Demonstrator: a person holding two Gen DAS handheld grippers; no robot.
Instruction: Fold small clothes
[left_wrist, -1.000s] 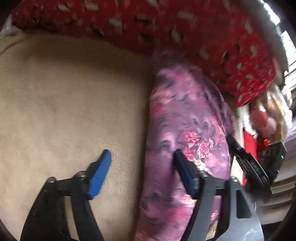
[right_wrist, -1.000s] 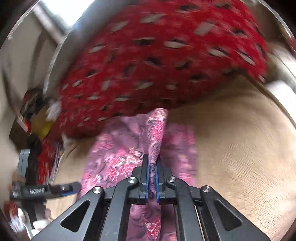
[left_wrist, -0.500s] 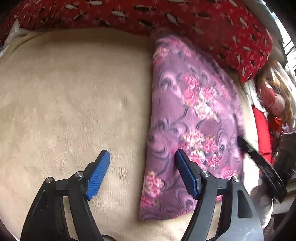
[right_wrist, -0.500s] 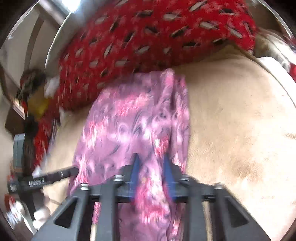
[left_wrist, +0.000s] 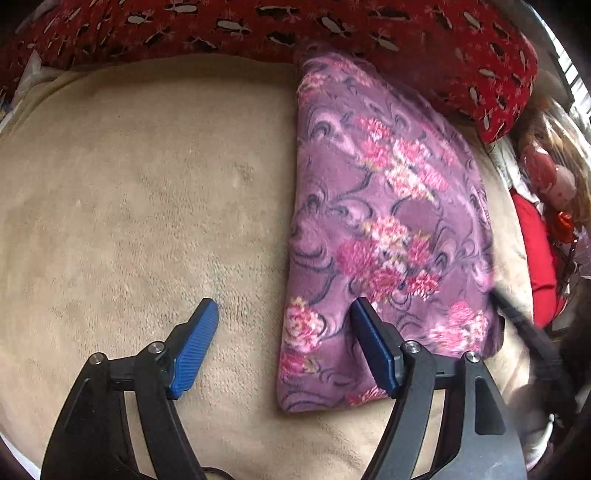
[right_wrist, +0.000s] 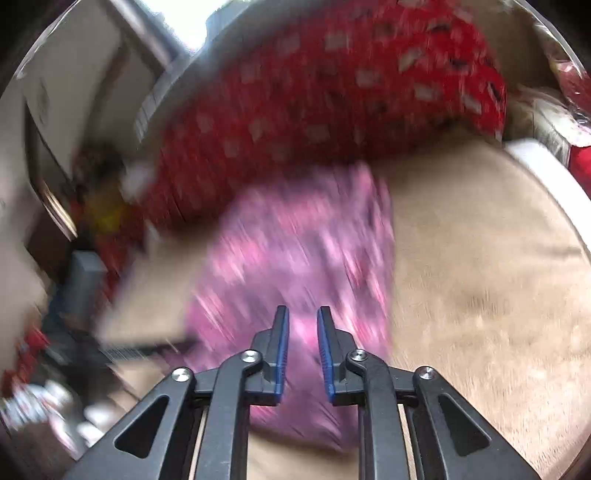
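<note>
One folded floral garment (left_wrist: 388, 229); no legible writing.

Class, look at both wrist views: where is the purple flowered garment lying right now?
The purple flowered garment lies folded on the beige blanket, right of centre in the left wrist view, its far end against the red cushion.

Black claw (left_wrist: 282, 336) frames, blue ribbed pads, silver screws.

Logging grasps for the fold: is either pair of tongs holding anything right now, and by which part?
Nothing is held. The left tongs stand open over the purple floral fleece garment; the right tongs are opening, clear of it.
</note>
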